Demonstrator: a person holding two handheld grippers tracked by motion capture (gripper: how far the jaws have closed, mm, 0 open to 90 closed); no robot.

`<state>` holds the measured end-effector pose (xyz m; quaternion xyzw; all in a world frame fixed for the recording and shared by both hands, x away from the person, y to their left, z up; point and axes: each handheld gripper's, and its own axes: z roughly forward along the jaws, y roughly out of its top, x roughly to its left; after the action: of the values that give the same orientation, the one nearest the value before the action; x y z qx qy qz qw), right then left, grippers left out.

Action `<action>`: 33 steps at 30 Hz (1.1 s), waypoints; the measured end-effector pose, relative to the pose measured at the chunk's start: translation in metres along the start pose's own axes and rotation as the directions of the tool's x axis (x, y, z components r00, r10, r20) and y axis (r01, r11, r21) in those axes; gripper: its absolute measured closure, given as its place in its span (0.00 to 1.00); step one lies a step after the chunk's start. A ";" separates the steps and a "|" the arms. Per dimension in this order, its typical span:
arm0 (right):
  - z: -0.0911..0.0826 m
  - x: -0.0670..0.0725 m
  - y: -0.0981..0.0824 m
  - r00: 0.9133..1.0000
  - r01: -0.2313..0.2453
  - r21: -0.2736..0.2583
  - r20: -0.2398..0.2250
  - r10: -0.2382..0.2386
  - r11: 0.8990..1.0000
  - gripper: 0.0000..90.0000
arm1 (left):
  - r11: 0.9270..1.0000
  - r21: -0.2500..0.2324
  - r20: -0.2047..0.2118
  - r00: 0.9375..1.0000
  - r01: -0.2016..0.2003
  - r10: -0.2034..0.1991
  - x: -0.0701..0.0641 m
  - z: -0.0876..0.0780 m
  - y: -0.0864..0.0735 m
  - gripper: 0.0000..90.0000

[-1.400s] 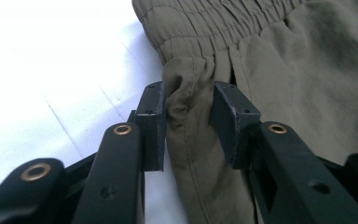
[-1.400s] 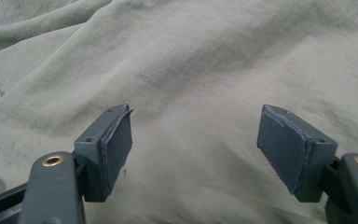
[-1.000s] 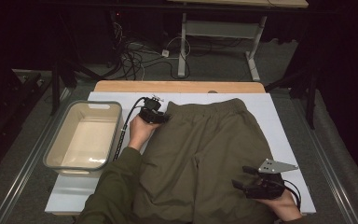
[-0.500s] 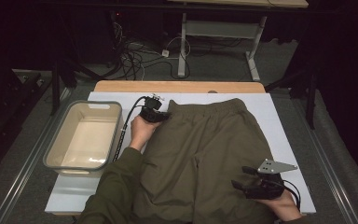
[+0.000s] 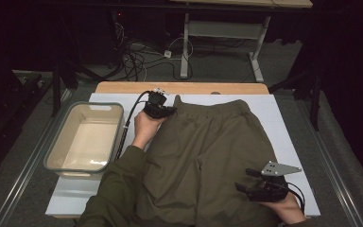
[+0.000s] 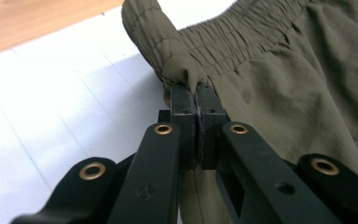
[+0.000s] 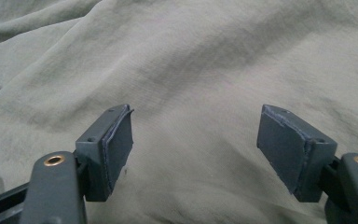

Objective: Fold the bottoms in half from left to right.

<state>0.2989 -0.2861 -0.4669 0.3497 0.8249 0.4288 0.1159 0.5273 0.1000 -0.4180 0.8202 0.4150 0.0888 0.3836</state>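
- A pair of olive-green shorts (image 5: 208,151) is lying spread flat over the white board (image 5: 283,123) that is covering the table, waistband toward the far side and leg hems toward the person.
- The left gripper (image 5: 163,111) is sitting at the far left corner of the waistband; in the left gripper view its jaws are standing pressed together, pinching a bunched fold of the elastic waistband (image 6: 186,77), having just been closing on it.
- That pinched corner is standing up a little off the board, with bare white board lying open to its left and the wooden table edge (image 6: 37,18) running beyond.
- The right gripper (image 5: 253,182) is hovering at the near right part of the shorts, its jaws standing wide apart; the right gripper view is showing only loose, wrinkled fabric (image 7: 191,93) between and past its pads (image 7: 119,144), with nothing clamped.
- A beige plastic tub (image 5: 56,156) is sitting just beside the board's left edge, close to the left forearm's sleeve (image 5: 118,184), so room on that side is narrow.
- A strip of bare board is showing along the right side of the shorts and along the far edge beyond the waistband, giving free space there.
- The shorts' near hems are running toward the board's near edge, beside the person's arms.
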 end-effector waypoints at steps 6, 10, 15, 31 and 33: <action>0.000 0.000 0.000 1.000 0.000 -0.001 0.000 0.000 1.000 0.30 | 0.999 -0.026 -0.046 0.999 0.026 -0.027 0.012 -0.011 0.011 0.97; -0.001 0.000 0.000 1.000 0.000 -0.002 0.000 0.000 1.000 0.30 | 0.998 -0.039 -0.104 0.993 0.045 -0.049 0.022 -0.021 0.016 0.97; 0.000 -0.001 0.000 1.000 -0.002 -0.002 -0.001 0.002 1.000 0.30 | 0.997 -0.053 -0.087 0.994 0.058 -0.062 0.024 -0.025 0.017 0.97; 0.000 0.000 0.000 1.000 -0.001 0.001 -0.004 0.001 1.000 0.30 | 0.995 -0.097 0.042 0.999 0.029 -0.025 -0.012 -0.016 0.033 0.97; 0.000 0.000 0.000 1.000 0.003 0.002 -0.004 -0.003 1.000 0.30 | 0.995 -0.101 0.060 0.998 0.023 -0.017 -0.018 -0.014 0.035 0.97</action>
<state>0.2992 -0.2857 -0.4670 0.3478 0.8262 0.4282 0.1145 0.5303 0.0820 -0.3807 0.7977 0.4065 0.0820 0.4379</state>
